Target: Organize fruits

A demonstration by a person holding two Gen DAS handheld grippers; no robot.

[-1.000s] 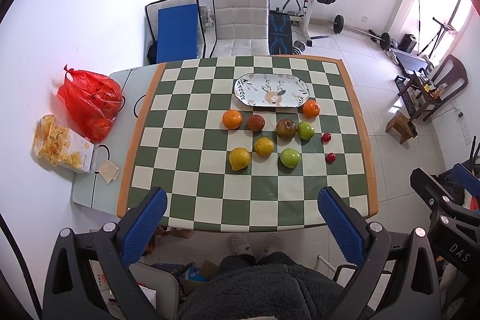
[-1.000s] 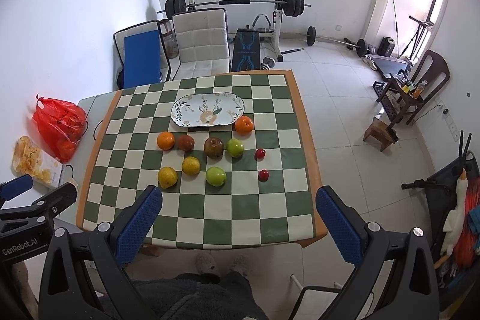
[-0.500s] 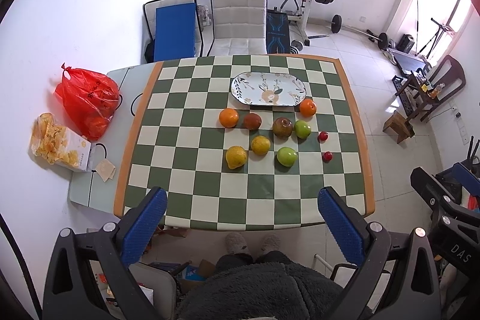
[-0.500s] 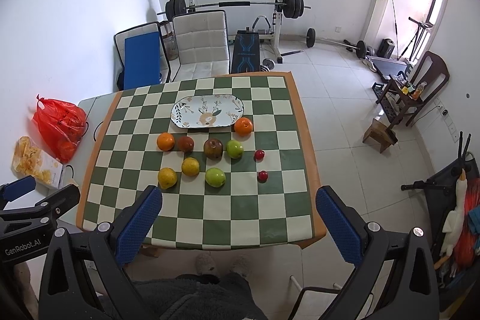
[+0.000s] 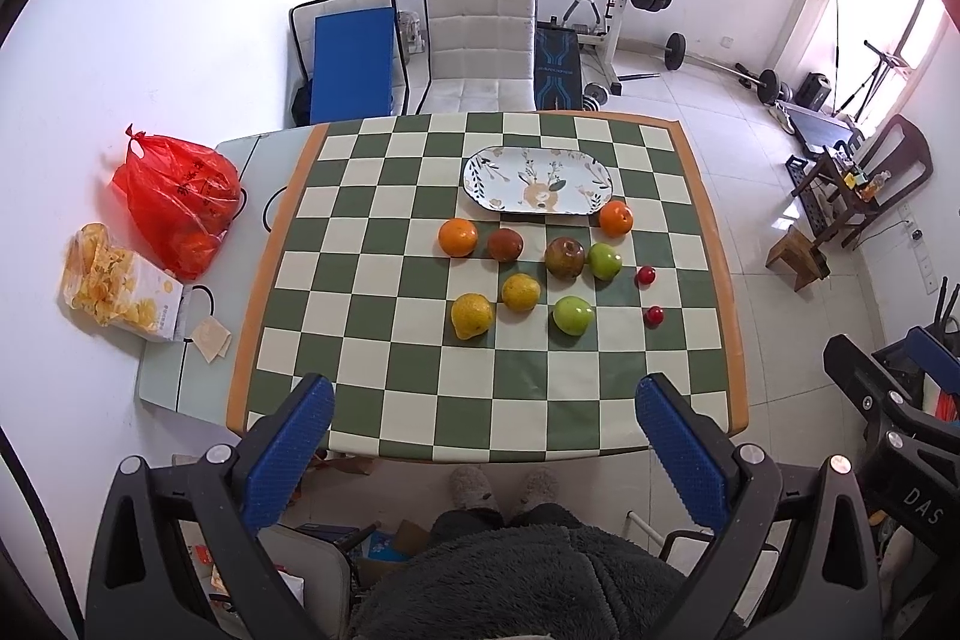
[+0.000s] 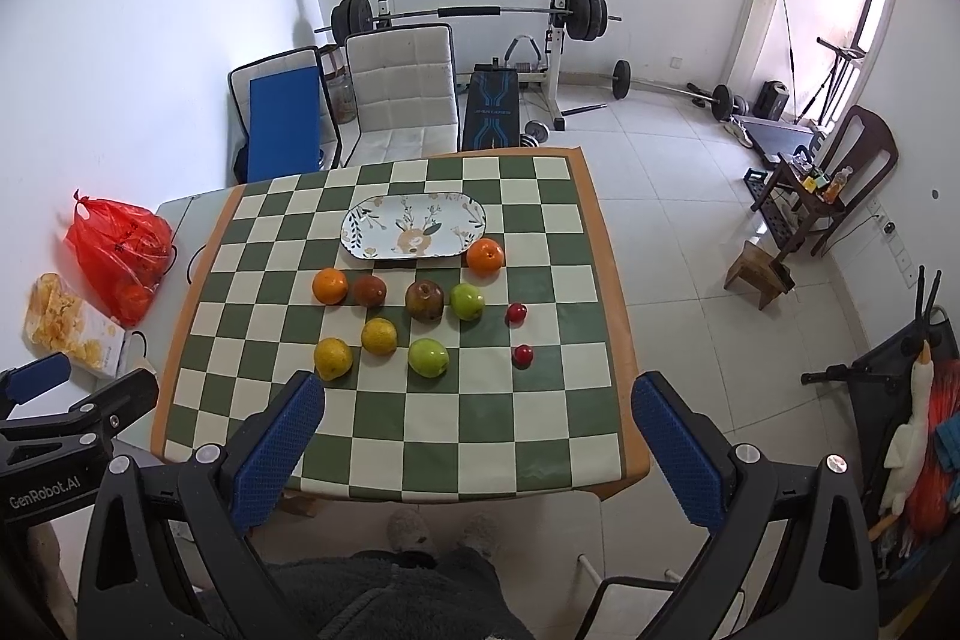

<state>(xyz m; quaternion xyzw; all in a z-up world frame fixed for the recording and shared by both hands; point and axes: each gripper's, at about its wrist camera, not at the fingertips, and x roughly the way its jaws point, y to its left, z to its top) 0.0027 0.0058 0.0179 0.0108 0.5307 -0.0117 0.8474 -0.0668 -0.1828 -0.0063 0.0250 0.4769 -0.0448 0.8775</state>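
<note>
Left gripper (image 5: 483, 436) and right gripper (image 6: 477, 430): both held high above the checkered table (image 5: 384, 388), jaws spread wide, nothing between them. Ten loose fruits lie on the cloth, none on the oval plate (image 5: 537, 178). Left to right: two oranges (image 5: 458, 237) (image 5: 616, 218), two yellow citrus (image 5: 472, 315) (image 5: 520, 291), two dark reddish-brown fruits (image 5: 504, 245) (image 5: 564, 257), two green apples (image 5: 604, 261) (image 5: 573, 315), two small red fruits (image 5: 645, 275) (image 5: 653, 315). One orange touches the plate's right end.
</note>
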